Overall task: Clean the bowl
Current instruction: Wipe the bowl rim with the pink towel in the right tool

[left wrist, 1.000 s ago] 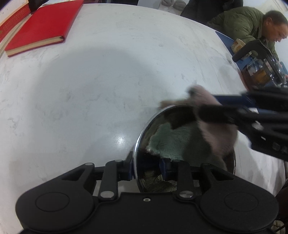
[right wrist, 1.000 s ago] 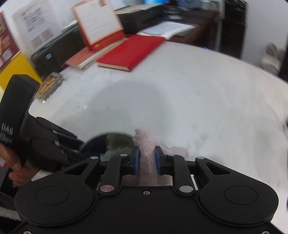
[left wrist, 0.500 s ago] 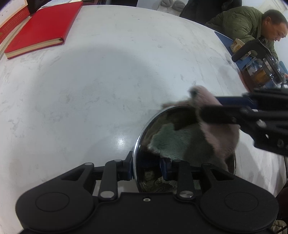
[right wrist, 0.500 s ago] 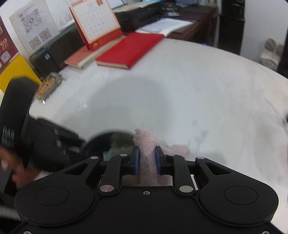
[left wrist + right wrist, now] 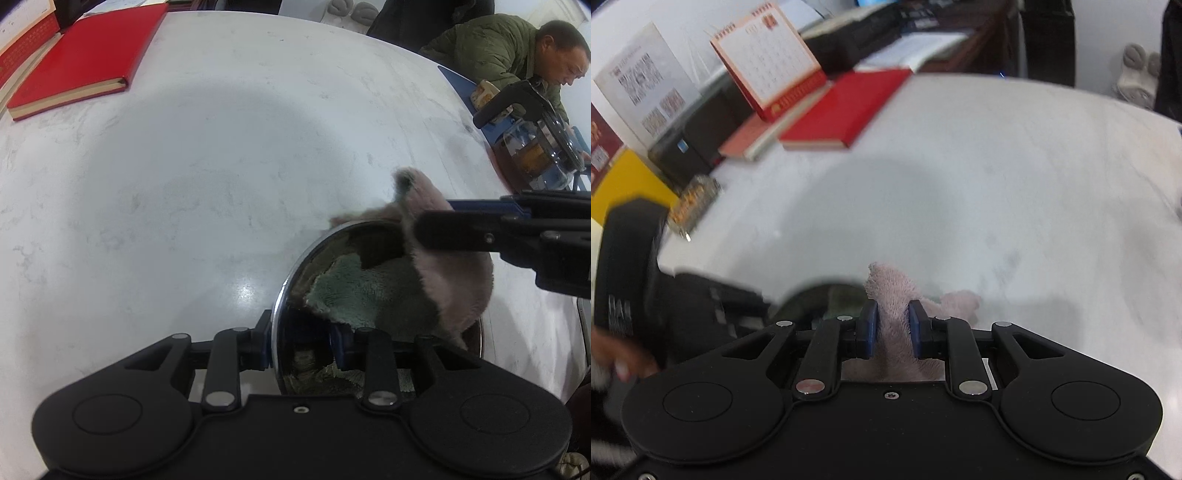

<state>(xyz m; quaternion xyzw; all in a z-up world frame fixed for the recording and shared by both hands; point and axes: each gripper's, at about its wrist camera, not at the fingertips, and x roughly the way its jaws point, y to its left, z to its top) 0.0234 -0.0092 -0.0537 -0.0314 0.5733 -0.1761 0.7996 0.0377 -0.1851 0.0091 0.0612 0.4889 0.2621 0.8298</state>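
One shiny round steel bowl [image 5: 295, 280] sat rim-clamped between the left tongs [image 5: 301, 341], one fluffy pink-and-green cloth [image 5: 436, 273] draped inside it, pinched by the right tongs [image 5: 889, 328], two red books [image 5: 846, 110] far beyond.

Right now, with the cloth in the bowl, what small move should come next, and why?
Probably sweep the right tongs and their pinched cloth round the inside of the bowl. The cloth already drapes into it, and the left tongs straddle the rim, seemingly steadying it.
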